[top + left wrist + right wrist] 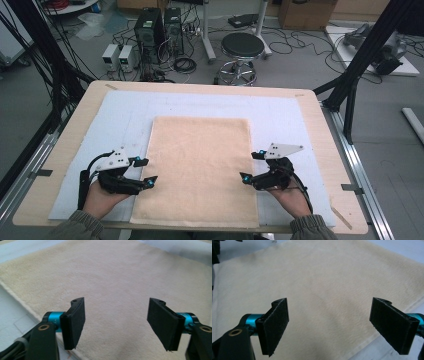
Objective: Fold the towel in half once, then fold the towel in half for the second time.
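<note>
A cream towel (197, 167) lies flat in the middle of the table, on a pale blue mat (280, 117). My left gripper (146, 172) sits at the towel's left edge, jaws apart with nothing between them. My right gripper (252, 166) is at the towel's right edge, also open and empty. In the left gripper view the towel (120, 277) spreads out ahead of the open left gripper (117, 323). The right gripper view has the towel (324, 282) beyond the wide-set pads of the right gripper (328, 326).
The wooden table (65, 145) has bare margins around the mat. Beyond its far edge stand a round black stool (242, 47), computer cases (150, 27) and tangled cables on the floor. Black frame posts (365, 55) rise at the right.
</note>
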Motion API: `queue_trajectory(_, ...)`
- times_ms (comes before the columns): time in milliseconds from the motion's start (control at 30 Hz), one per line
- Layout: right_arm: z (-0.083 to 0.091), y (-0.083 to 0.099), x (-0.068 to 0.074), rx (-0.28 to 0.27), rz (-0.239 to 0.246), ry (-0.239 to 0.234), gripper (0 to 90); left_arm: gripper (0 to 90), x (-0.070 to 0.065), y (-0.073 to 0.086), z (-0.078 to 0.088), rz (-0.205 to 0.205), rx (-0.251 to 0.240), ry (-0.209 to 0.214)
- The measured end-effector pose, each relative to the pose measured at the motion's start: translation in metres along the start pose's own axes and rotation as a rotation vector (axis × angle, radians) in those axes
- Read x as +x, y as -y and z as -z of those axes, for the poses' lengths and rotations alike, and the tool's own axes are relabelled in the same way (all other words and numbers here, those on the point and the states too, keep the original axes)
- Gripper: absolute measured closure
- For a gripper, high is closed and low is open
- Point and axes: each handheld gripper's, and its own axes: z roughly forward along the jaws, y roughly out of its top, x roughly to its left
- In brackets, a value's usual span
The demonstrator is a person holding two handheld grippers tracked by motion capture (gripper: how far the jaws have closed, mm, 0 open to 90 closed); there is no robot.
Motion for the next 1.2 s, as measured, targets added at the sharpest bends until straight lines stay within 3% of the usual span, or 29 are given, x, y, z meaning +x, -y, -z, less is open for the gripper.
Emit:
queue_trajectory(300, -0.004, -0.018, -0.011, -0.002, 0.016, 0.021, 13.7, 25.2, 0.009, -0.009, 0.003, 0.012, -0.024, -0.029)
queue_trajectory(800, -0.010, -0.021, -0.014, 0.020, 0.026, 0.026, 13.7, 26.8, 0.019, -0.013, 0.002, 0.018, -0.010, -0.035)
queue_trajectory(1000, -0.011, -0.031, -0.019, 0.015, 0.040, 0.042, 13.8, 27.2, 0.031, -0.027, 0.002, 0.016, -0.021, -0.055)
queue_trajectory(1200, -0.018, -0.053, -0.037, 0.036, 0.051, 0.067, 13.8, 27.6, 0.053, -0.044, -0.001, 0.042, -0.040, -0.095)
